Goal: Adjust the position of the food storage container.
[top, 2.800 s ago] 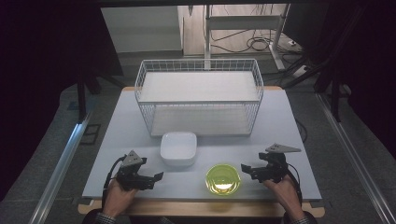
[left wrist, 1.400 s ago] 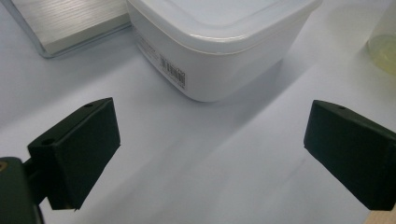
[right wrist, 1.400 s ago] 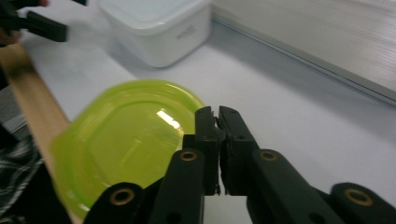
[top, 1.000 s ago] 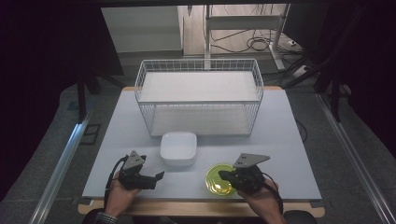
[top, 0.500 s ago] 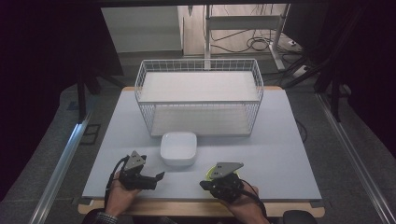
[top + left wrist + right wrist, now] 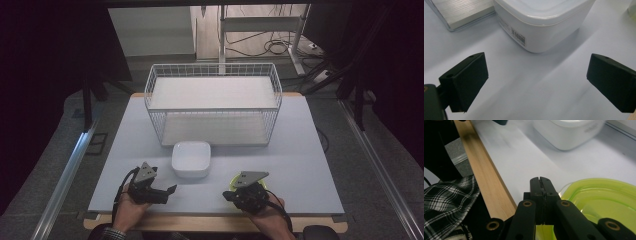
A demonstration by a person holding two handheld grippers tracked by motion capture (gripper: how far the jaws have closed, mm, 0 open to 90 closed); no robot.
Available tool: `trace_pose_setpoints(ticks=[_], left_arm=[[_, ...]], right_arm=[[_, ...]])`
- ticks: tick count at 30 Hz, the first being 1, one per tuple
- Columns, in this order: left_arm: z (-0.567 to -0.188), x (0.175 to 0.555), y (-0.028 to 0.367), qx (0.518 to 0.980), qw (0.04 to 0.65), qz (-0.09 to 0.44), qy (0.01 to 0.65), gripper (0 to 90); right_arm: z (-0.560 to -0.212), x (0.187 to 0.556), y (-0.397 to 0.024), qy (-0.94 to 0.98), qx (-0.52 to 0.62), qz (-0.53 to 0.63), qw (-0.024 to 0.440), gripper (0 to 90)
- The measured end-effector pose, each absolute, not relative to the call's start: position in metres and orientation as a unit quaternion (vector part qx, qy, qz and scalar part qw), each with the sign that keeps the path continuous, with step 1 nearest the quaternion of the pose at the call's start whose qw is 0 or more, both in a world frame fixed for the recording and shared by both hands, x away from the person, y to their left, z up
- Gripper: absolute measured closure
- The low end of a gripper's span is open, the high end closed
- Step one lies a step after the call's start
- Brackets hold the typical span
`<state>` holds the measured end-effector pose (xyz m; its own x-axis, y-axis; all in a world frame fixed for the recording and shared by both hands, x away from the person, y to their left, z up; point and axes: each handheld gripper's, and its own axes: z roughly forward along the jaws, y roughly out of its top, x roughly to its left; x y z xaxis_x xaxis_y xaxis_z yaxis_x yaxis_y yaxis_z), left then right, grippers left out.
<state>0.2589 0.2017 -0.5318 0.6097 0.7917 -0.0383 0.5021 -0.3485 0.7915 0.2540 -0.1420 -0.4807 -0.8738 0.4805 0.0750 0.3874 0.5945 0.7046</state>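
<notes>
Yellow-green lid [image 6: 599,202] flat on surface [image 6: 300,150] near front edge, right of white square container [image 6: 191,159]. Your right hand-held gripper [image 6: 541,185] over lid's rim, jaws pressed together, sliver of lid seen under them. Your left hand-held gripper [image 6: 536,82] spread wide, holding nothing, facing container. White wire basket [image 6: 213,102] stands behind.

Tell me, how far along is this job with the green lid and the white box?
Nothing looks finished yet: the white container sits open and lidless in front of the wire basket. In hand: the right gripper has its jaws pressed together on the rim of the yellow-green lid, which lies near the table's front edge. The left gripper rests open beside the container. Probably left: lifting the lid onto the container.
</notes>
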Motion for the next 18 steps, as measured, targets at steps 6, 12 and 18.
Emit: trace_pose_setpoints(ticks=[6,12,18], left_arm=[[-0.532,0.259,0.201,0.801,0.404,0.178,0.404,3.2],[-0.532,0.259,0.201,0.803,0.4,0.177,0.405,3.1],[-0.533,0.259,0.201,0.803,0.4,0.173,0.407,3.2]], right_arm=[[-0.48,0.262,-0.164,0.884,0.269,0.378,0.061,89.2],[-0.478,0.272,-0.185,0.875,0.298,0.376,0.07,88.9],[-0.477,0.283,-0.205,0.864,0.323,0.377,0.082,88.2]])
